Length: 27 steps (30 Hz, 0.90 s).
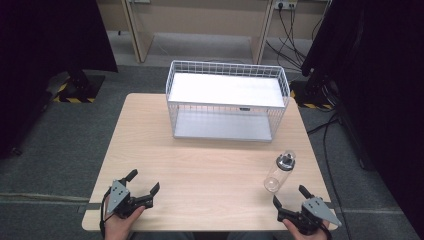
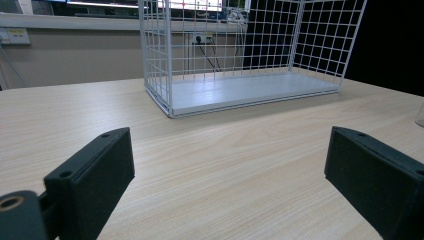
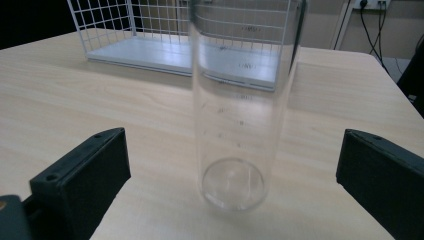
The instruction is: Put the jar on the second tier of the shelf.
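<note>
Table: a light wood-grain table [image 1: 210,170] seen from above, with grey floor around it and dark curtains at both sides.

Wire basket: a white wire basket [image 1: 227,100] with a flat white floor stands toward 12 o'clock on the table, its long side facing the person. In the left gripper view the wire basket [image 2: 240,60] sits ahead and slightly right of centre; in the right gripper view the wire basket [image 3: 150,35] lies behind the bottle, toward 11 o'clock.

Bottle: a clear bottle [image 1: 280,171] with a dark cap stands upright on the table at about 4 o'clock from the table's middle, well apart from the basket. In the right gripper view the bottle [image 3: 240,110] rises straight ahead, transparent, with faint graduation marks, its round base resting on the wood.

Left gripper: the left gripper [image 1: 144,183] rests at the table's near edge around 7 o'clock, held by a hand [image 1: 122,220]. Its jaws stand wide apart with nothing between them but bare tabletop, as the left gripper view [image 2: 227,165] also shows.

Right gripper: the right gripper [image 1: 289,196] sits at the near edge around 5 o'clock, just short of the bottle, pointing toward it. Its jaws are spread wide; in the right gripper view [image 3: 232,170] the bottle stands between their lines but touches neither.

Background: wooden furniture legs and wall sockets with cables lie beyond the table at 12 o'clock.
</note>
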Motion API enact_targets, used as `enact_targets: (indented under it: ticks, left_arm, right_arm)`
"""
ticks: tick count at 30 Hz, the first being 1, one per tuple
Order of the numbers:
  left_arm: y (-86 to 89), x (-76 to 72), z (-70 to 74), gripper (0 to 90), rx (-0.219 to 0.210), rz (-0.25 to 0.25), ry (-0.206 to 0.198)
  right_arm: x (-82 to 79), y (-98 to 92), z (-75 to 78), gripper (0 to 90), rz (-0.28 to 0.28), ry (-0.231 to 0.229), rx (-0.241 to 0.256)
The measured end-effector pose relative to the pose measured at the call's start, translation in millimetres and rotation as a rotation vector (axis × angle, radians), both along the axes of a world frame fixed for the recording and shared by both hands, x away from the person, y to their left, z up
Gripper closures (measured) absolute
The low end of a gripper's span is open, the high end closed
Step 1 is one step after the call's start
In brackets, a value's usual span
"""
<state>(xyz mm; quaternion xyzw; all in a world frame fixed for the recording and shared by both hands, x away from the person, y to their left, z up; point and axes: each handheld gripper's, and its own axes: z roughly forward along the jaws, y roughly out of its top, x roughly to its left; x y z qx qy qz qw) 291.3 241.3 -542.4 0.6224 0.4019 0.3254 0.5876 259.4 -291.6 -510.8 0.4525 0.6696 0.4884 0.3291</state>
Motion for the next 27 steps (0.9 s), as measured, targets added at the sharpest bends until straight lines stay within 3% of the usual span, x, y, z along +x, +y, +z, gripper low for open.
enact_targets:
  ticks: [3, 10, 27]
  left_arm:
    - [-0.2, -0.1, 0.0, 4.5, 0.001, 0.003, 0.000]
    - [0.2, 0.2, 0.0, 4.2, -0.001, 0.003, 0.002]
    - [-0.7, -0.3, 0.0, 4.2, 0.006, 0.003, -0.003]
  right_arm:
    - [-13.1, -4.7, -3.3, 0.4, -0.006, 0.010, -0.003]
    - [-16.7, -8.5, -1.2, 0.4, -0.021, -0.003, -0.001]
    - [26.2, 6.3, 21.7, 2.8, -0.006, -0.060, -0.010]
